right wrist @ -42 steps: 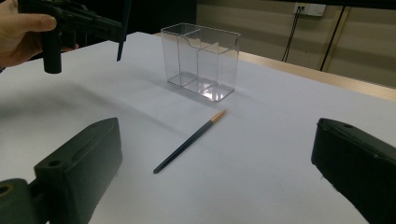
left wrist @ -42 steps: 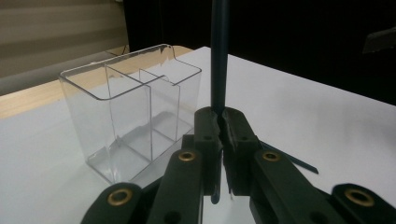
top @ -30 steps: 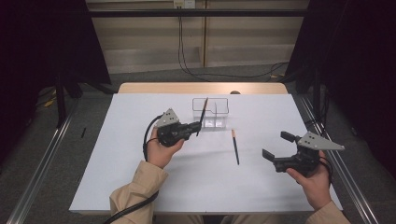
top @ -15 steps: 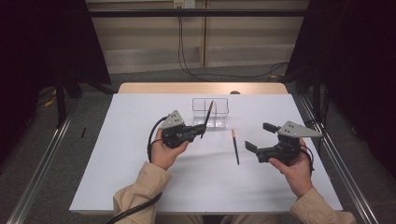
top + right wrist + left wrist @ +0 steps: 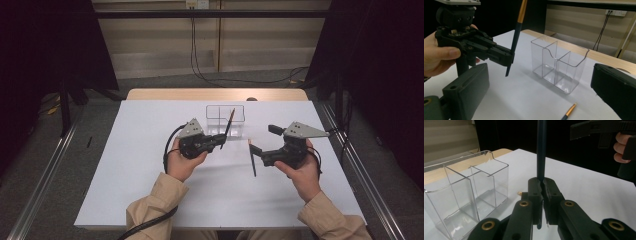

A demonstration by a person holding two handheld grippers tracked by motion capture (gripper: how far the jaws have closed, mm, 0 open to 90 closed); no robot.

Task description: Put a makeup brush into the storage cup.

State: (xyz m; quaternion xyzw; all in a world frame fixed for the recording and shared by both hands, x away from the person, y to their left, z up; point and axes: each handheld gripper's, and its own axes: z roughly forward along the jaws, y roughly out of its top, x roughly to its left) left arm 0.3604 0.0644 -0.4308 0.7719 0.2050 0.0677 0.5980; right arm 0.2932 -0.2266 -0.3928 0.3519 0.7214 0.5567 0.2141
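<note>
Left gripper [image 5: 222, 140] clamps thin dark gold-tipped pencil [image 5: 229, 122] upright beside clear plastic 2-compartment holder [image 5: 225, 120]. Right gripper [image 5: 260, 149] wide, over 2nd pencil [image 5: 251, 159] lying on white table [image 5: 125, 175]. Light, stiff, slippery; grip mid-shaft.

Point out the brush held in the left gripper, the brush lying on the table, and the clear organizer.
held brush [image 5: 514, 37], right gripper view, on its dark handle.
lying brush [image 5: 252, 161], high view, mid-handle.
clear organizer [image 5: 567, 75], right gripper view, on its front wall.
</note>
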